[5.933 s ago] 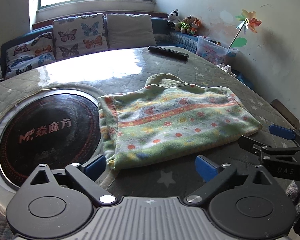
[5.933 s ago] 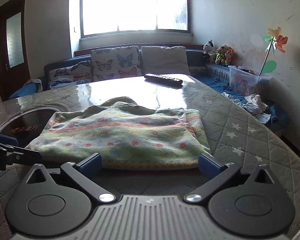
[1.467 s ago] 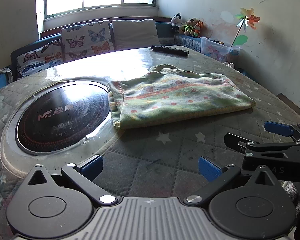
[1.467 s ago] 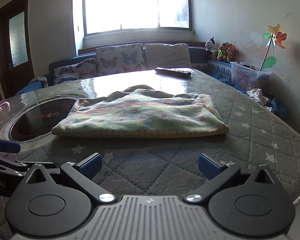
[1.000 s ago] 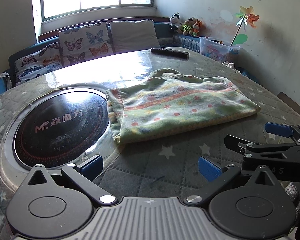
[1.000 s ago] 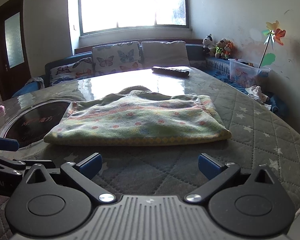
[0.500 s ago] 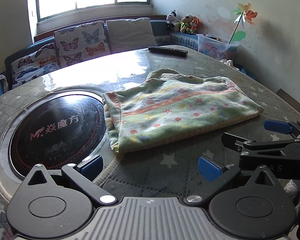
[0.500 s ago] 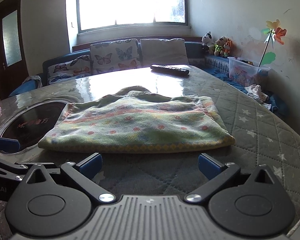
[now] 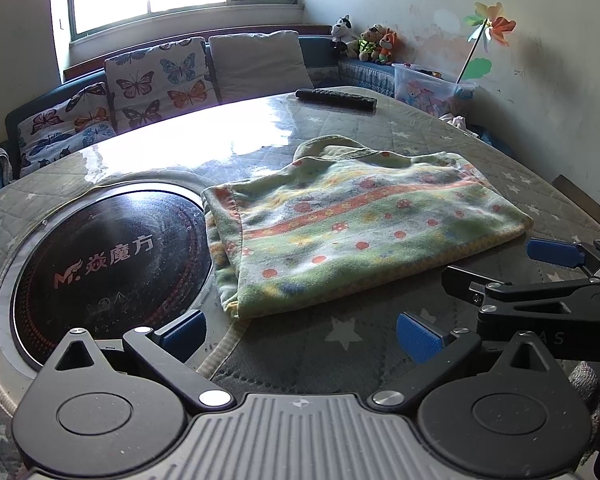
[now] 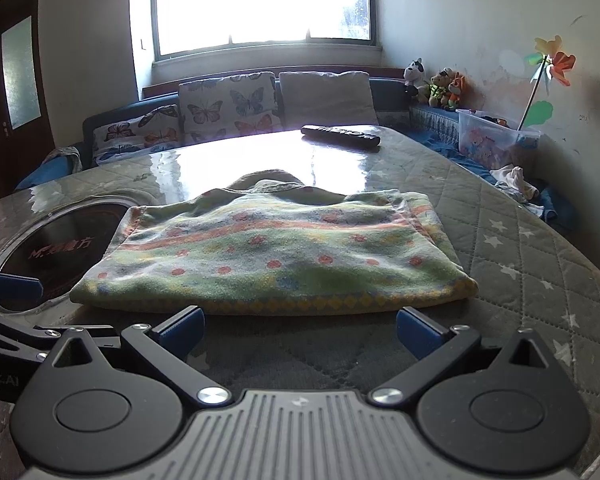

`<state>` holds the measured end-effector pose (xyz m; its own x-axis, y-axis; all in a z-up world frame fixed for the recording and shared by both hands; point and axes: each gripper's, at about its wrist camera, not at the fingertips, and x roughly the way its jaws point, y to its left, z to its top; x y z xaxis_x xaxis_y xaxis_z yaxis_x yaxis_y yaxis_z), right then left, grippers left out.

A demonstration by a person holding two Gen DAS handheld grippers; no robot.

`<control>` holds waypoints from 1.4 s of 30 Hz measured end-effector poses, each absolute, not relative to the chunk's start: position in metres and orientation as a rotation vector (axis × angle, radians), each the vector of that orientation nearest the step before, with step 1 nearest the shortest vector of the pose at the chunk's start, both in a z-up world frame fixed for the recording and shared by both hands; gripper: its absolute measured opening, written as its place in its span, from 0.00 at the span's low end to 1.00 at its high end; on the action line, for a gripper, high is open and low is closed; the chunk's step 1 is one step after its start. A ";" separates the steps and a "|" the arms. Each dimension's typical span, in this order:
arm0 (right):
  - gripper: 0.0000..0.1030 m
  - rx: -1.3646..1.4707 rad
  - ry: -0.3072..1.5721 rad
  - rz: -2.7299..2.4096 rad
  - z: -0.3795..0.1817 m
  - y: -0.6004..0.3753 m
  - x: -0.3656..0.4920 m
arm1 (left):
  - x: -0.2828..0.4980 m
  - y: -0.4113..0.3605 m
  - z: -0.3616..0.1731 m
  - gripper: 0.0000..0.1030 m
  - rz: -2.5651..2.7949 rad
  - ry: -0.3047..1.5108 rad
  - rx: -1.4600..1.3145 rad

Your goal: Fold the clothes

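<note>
Both grippers hovering at the near edge of a folded garment

The green fleece garment (image 10: 276, 256) is lying mid-frame on the quilted desk (image 10: 532, 264), already doubled into a flat rectangle, neck poking out behind. Left gripper (image 9: 300, 326) and right gripper (image 10: 300, 326) are both holding their fingers apart, gripping nothing. If another fold is coming, I'd be pinching the near corners evenly so the layers aren't sliding.
</note>
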<state>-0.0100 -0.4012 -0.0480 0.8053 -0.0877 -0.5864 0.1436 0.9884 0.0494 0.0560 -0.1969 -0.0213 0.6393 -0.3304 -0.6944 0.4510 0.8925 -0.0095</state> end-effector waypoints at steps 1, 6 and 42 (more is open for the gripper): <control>1.00 0.093 0.624 -0.124 -0.048 -0.401 -0.009 | 0.057 -0.197 -0.021 1.00 -0.449 0.756 0.170; 1.00 0.094 0.627 -0.126 -0.048 -0.401 -0.008 | 0.059 -0.197 -0.023 1.00 -0.451 0.762 0.168; 1.00 0.109 0.651 -0.164 -0.047 -0.406 0.008 | 0.076 -0.197 -0.020 1.00 -0.474 0.778 0.159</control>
